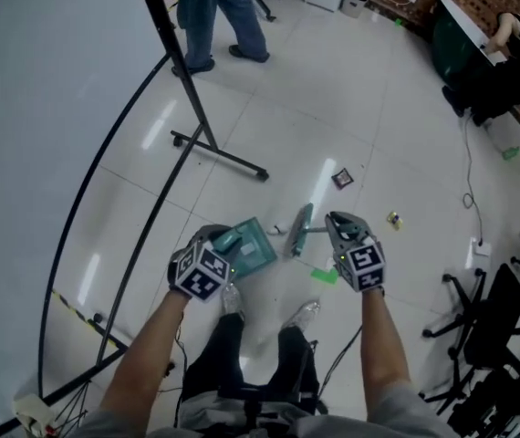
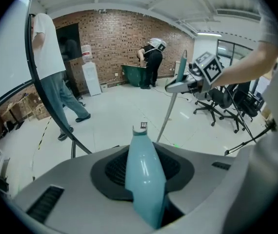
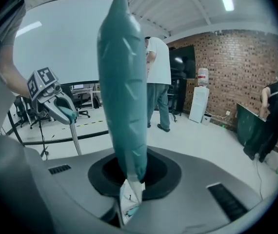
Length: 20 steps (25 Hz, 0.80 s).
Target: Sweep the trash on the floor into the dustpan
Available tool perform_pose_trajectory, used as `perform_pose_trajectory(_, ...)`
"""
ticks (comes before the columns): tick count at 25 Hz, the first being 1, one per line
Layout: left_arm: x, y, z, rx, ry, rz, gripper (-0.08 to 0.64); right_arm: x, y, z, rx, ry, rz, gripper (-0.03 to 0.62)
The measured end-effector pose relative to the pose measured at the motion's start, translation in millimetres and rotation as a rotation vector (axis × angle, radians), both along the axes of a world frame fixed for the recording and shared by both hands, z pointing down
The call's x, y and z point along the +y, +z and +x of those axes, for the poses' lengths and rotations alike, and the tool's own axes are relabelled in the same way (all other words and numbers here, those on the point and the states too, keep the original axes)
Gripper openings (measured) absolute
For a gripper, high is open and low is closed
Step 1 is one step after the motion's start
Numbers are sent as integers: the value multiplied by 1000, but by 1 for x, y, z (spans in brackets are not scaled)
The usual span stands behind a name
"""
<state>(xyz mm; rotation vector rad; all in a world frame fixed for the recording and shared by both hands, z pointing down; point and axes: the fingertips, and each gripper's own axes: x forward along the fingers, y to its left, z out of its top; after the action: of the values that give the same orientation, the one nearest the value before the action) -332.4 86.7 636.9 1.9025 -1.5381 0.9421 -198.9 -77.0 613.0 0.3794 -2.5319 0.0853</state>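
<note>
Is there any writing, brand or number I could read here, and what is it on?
Nothing here reads as words or numbers.
Left marker cube and right marker cube: black-and-white square patterns, no letters.
White paper tag on the teal plastic broom handle: print too blurred.
Dark square wrapper on the white tiled floor: too small.

The dustpan [image 1: 253, 252] just left of the brush [image 1: 300, 230], a wrapper [image 1: 342, 178] on the floor [image 1: 379, 108] beyond them.

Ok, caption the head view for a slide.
Left tool grips a teal dustpan, right tool a brush, with litter scattered on the white floor.
</note>
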Motion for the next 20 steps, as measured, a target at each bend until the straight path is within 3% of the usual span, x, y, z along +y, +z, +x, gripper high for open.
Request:
perform_pose_trajectory(5,-17,-4,-1,24,3,9,115,25,23,-23,-10,-94,-104,35)
perform_pose_trajectory(12,-18,-2,-4,42,-1,17,115,70,3,-49,-122,-178,-290,35)
perform_pose_trajectory(15,-17,-3,-5,35,27,16,115,75,-21,-47,-181,-177,-280,34)
perform_pose_trajectory(20,-13,-5,4,37,90,21,115,79,-75,-24,-256,-181,-173,34)
